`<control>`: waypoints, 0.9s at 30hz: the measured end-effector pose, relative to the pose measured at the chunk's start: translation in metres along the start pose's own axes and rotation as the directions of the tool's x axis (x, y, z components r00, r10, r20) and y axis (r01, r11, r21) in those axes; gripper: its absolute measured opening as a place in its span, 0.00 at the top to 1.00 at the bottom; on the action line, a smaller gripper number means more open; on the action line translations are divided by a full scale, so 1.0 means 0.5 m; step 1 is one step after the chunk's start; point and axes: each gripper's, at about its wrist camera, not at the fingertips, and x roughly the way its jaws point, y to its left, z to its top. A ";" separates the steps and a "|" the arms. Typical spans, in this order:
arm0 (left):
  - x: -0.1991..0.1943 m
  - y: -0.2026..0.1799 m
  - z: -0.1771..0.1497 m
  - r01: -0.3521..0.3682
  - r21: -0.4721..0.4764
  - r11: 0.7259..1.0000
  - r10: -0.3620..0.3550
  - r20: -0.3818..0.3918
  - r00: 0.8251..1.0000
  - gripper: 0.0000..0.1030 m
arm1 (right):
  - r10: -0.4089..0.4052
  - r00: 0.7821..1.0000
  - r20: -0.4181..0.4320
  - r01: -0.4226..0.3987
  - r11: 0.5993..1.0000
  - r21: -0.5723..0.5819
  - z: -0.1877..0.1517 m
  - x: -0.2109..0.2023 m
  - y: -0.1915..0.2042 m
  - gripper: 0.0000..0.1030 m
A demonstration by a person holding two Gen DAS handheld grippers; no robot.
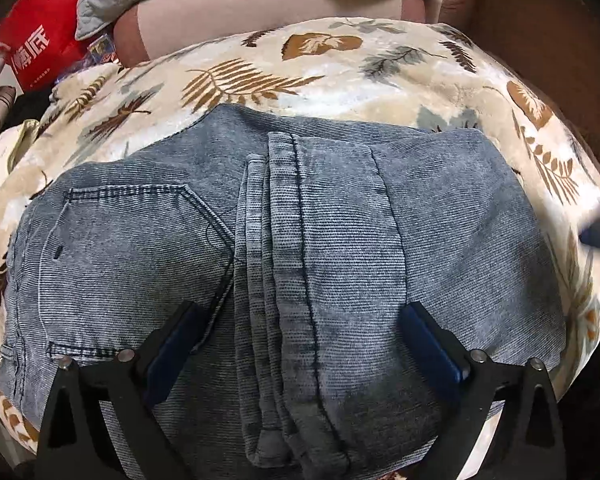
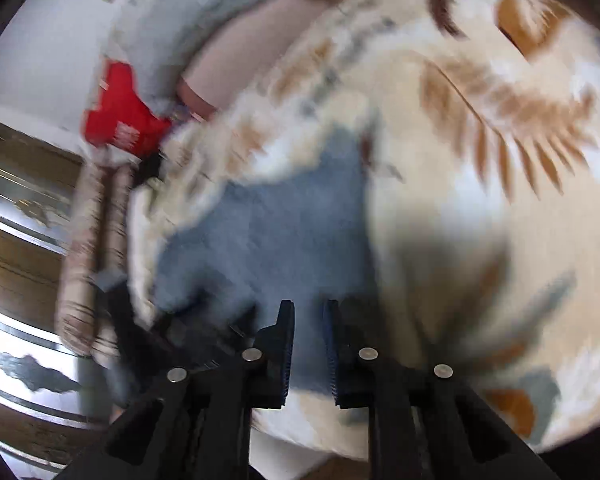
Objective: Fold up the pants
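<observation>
Blue corduroy pants [image 1: 284, 240], already folded into a compact bundle with a back pocket [image 1: 132, 232] showing, are lying on a leaf-print blanket [image 1: 340, 64]; the folding step is judged nearly complete. The left gripper [image 1: 300, 328] is hovering over the bundle with jaws spread wide, gripping nothing. The next move is likely calling for a last fold or a smoothing press. The right wrist view, heavily blurred, is showing the right gripper [image 2: 308, 348] with jaws narrow and apparently empty, plus a red bag [image 2: 120, 116]
</observation>
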 end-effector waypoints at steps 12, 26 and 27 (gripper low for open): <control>-0.014 0.003 -0.005 0.024 0.004 1.000 -0.024 0.057 0.998 0.01 | -0.045 0.998 0.049 0.042 0.997 0.064 0.127 0.096 -0.028 0.42; -0.054 0.041 -0.024 0.129 -0.073 0.989 -0.120 0.115 0.986 0.01 | 0.052 0.997 0.054 -0.051 0.998 -0.026 0.108 0.080 0.045 0.28; -0.063 0.048 -0.026 0.148 -0.092 0.985 -0.136 0.122 0.983 0.01 | 0.023 1.000 0.010 -0.022 0.998 -0.052 0.089 0.105 0.040 0.24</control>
